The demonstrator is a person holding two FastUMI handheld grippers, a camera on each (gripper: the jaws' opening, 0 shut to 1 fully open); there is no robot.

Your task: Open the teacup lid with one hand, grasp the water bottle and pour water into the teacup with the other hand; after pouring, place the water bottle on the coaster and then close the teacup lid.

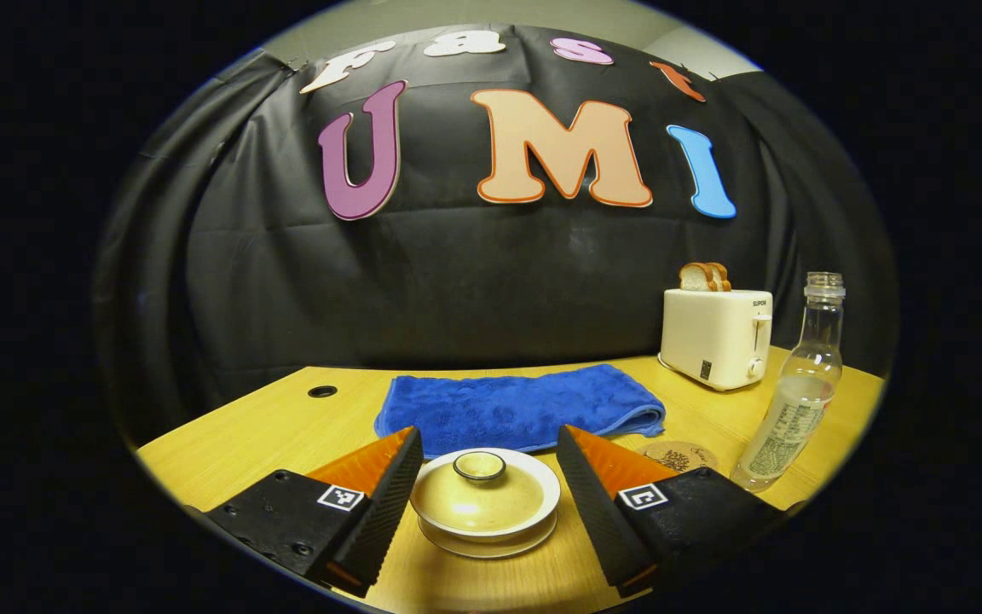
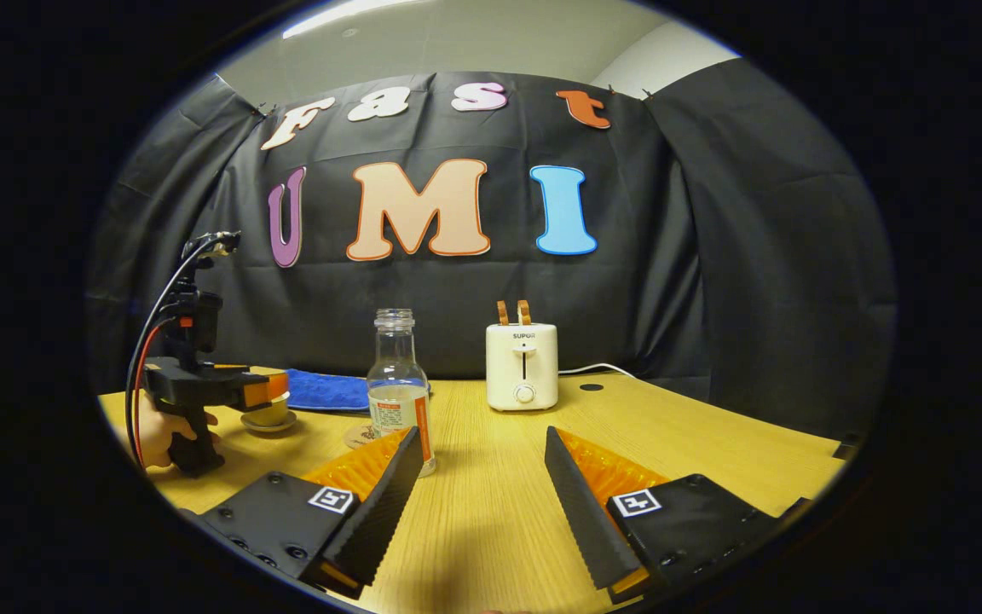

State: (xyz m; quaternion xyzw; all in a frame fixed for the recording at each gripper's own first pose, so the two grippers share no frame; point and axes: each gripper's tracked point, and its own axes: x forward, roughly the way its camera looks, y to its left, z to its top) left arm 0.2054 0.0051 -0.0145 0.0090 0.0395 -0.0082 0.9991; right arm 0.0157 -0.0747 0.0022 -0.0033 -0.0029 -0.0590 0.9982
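Teacup (image 1: 484, 512) is seen in the left gripper view near the front edge of the wooden surface (image 1: 269, 426), on its saucer and with the lid (image 1: 481, 490) seated on it. The left gripper (image 1: 487, 499) is held with its fingers spread wide, one on either side of the teacup, and neither finger is seen to touch it. A folded blue towel (image 1: 521, 408) is laid just behind the teacup, toward the back edge. A round coaster (image 1: 677, 454) is found to the right of the teacup, and the water bottle (image 1: 789, 392) is stood upright just beside the coaster, near the right edge, uncapped and partly filled. A white toaster (image 1: 715, 335) with bread slices in its slots is set at the back edge, close to the black cloth wall.

In the right gripper view, the right gripper (image 2: 478, 486) is held low over the surface with its fingers parted and nothing between them. The water bottle (image 2: 398, 388) is seen just ahead of its left finger, in front of the coaster (image 2: 361, 437), whose edge alone is visible. The toaster (image 2: 522, 365) is placed further back, near the middle of the back edge. At the left edge, the left gripper (image 2: 268, 390) is gripped by a hand (image 2: 154, 435) and is poised around the teacup (image 2: 268, 416)
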